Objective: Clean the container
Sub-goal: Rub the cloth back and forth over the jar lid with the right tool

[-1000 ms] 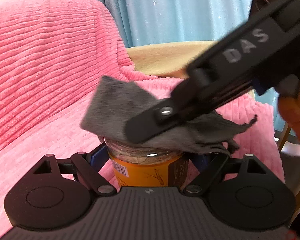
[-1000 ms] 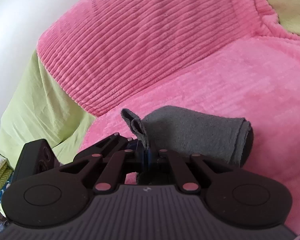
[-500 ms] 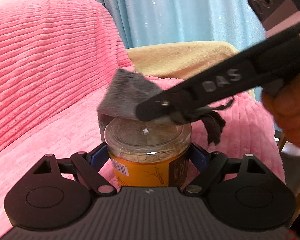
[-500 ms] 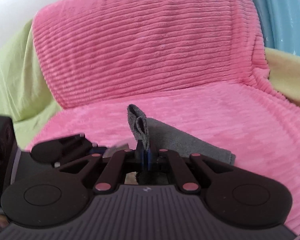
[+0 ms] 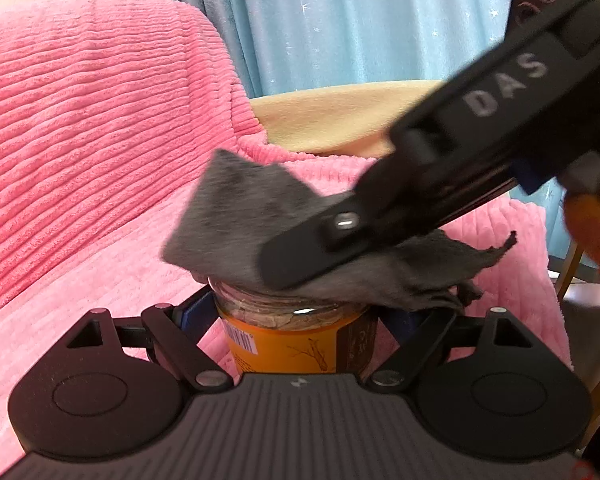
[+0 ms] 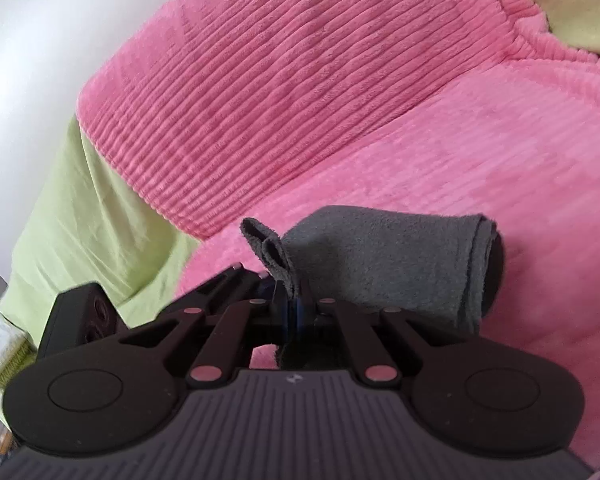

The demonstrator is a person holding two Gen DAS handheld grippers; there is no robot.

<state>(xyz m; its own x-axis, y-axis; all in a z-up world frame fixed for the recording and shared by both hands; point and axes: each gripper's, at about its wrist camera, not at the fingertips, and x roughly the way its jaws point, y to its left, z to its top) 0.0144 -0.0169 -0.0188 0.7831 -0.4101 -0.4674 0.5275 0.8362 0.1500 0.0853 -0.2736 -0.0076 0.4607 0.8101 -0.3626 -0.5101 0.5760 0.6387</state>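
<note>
Grey cloth (image 5: 236,216) pinched in our right tool (image 6: 294,312) rubs the jar (image 5: 296,332) top; our left tool (image 5: 296,316) squeezes the jar over the pink blanket (image 5: 80,140), so we should press gently, holding it steady

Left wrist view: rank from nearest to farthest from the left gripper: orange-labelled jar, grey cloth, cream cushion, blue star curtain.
1. Orange-labelled jar: clamped between the left gripper's fingers.
2. Grey cloth: on the jar's lid, held by the right gripper.
3. Cream cushion: behind, centre.
4. Blue star curtain: backdrop, top.

Upright orange-labelled jar (image 5: 296,340), grey cloth (image 5: 236,220) draped over its lid
</note>
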